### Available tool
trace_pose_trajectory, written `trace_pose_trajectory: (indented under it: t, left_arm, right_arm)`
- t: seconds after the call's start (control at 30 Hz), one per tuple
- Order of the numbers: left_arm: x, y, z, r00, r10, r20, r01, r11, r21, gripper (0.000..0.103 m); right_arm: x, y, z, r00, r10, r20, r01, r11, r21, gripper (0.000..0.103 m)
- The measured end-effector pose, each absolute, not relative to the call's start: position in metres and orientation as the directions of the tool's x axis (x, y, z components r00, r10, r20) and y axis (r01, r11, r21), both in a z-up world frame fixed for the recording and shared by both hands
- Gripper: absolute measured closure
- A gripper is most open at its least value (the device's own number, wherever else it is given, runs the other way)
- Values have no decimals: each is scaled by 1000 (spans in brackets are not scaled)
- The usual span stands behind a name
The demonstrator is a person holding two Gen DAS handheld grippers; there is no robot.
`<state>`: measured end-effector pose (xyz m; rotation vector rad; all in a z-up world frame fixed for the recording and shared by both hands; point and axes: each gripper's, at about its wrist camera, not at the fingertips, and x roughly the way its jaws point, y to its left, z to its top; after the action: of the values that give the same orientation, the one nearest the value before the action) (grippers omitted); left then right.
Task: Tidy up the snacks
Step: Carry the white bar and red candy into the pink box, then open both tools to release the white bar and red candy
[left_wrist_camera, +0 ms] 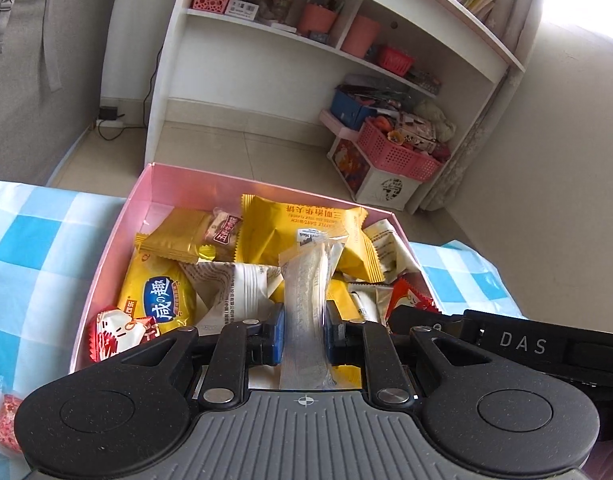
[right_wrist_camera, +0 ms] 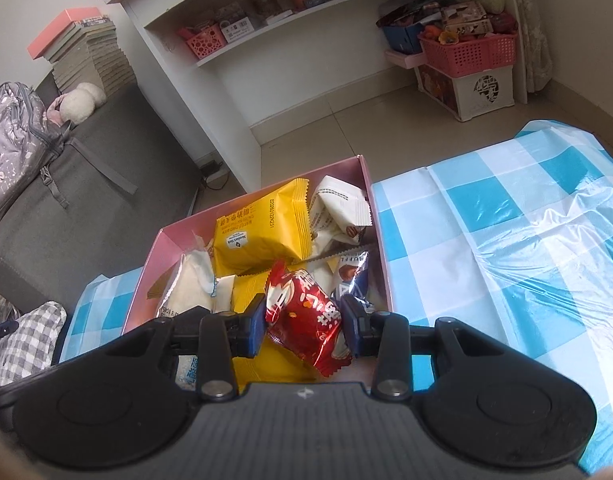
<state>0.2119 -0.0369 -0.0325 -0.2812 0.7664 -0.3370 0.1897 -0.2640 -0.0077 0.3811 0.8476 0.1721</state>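
A pink box full of wrapped snacks sits on the blue checked table; it also shows in the right wrist view. My left gripper is shut on a clear-wrapped white snack bar, held upright over the box's near edge. My right gripper is shut on a red foil snack packet, held over the box's near right part. Inside lie a large yellow packet, a yellow biscuit bag with a blue label, white packets and a red-and-white packet.
The blue-and-white checked tablecloth spreads right of the box. A red snack lies on the cloth at the near left. Beyond the table stand a white shelf unit, pink baskets and a grey sofa.
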Motion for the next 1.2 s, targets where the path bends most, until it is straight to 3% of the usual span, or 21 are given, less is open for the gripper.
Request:
trace_pose_trajectory:
  t: [0.23, 0.4, 0.5, 0.73, 1.2]
  left_arm:
    - [222, -44, -35, 689, -351, -635, 208, 934, -291, 86]
    - [220, -50, -40, 677, -352, -646, 237, 936, -262, 81]
    - [216, -47, -38, 675, -363, -643, 235, 931, -278, 75]
    - [197, -49, -23, 672, -360, -647, 263, 933, -247, 52]
    - [142, -45, 10, 671, -328, -665, 284, 942, -177, 25]
  right_arm:
    - [195, -262, -13, 647, 298, -702, 11, 917, 399, 66]
    - [194, -264, -8, 657, 300, -691, 12, 913, 409, 59]
    - [193, -267, -4, 662, 302, -686, 11, 911, 412, 48]
    - [184, -274, 6, 668, 291, -685, 29, 910, 414, 41]
    - [148, -274, 32, 683, 243, -688, 26, 934, 356, 17]
